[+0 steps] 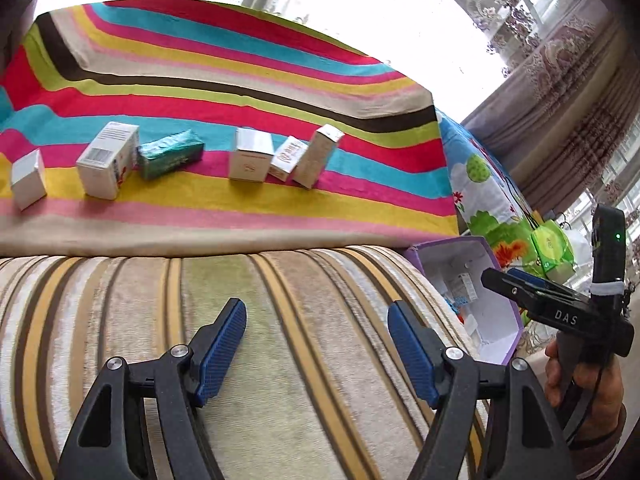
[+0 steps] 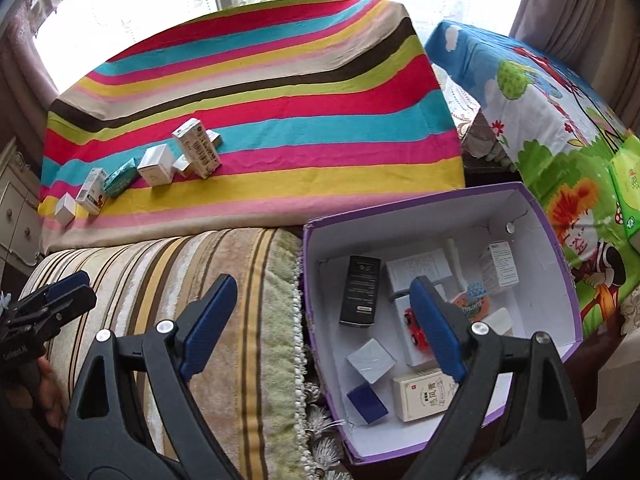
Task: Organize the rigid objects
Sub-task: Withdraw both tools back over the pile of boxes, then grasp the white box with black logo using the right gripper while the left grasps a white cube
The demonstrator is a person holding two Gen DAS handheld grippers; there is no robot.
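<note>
Several small cartons stand in a row on the striped cloth (image 1: 240, 80): a small white cube (image 1: 28, 180), a barcode box (image 1: 106, 164), a green packet (image 1: 170, 154), a white box (image 1: 250, 160) and a tall box (image 1: 316, 156). The same row (image 2: 156, 166) shows in the right wrist view. A purple box (image 2: 560, 260) with a white inside holds several items, among them a black carton (image 2: 360, 292), a red toy car (image 2: 416, 330) and a blue cube (image 2: 366, 402). My left gripper (image 1: 318, 340) is open and empty over the striped cushion. My right gripper (image 2: 322, 312) is open and empty over the purple box's left rim.
A striped plush cushion (image 2: 220, 300) lies between me and the cloth. A cartoon-print cover (image 2: 540, 120) and a green package (image 2: 630, 184) lie to the right, with curtains and a window behind. A white drawer unit (image 2: 16, 208) stands at far left. A hand (image 1: 576, 380) holds the right gripper.
</note>
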